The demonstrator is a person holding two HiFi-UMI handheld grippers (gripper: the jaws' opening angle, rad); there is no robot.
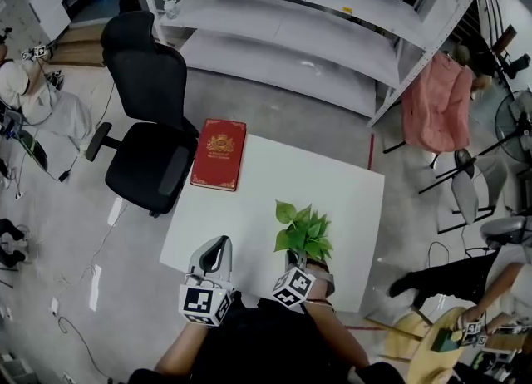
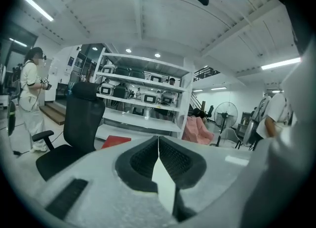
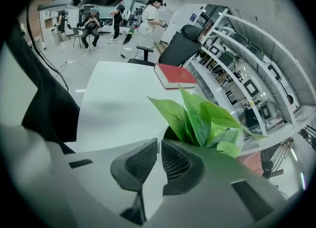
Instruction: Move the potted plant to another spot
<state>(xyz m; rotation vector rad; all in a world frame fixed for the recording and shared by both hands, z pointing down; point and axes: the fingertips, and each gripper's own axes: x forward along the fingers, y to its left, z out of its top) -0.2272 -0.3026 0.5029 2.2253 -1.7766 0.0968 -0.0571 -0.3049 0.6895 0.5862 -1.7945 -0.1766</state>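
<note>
The potted plant [image 1: 303, 231] has broad green leaves and stands on the near right part of the white table [image 1: 274, 179]. Leaves and gripper hide its pot in the head view. My right gripper [image 1: 310, 264] is at the plant's near side. In the right gripper view its jaws [image 3: 159, 140] stand almost together on a thin pale rim, with dark soil and the leaves [image 3: 202, 118] just behind them. My left gripper [image 1: 219, 245] is over the table's near edge, left of the plant. It is shut [image 2: 158, 138] with nothing in it.
A red book [image 1: 219, 154] lies at the table's far left corner. A black office chair [image 1: 150, 125] stands beside that corner, and white shelving [image 1: 316, 25] runs behind. At the right are a chair draped in pink cloth [image 1: 436, 104], a fan [image 1: 515, 125] and a seated person [image 1: 490, 291].
</note>
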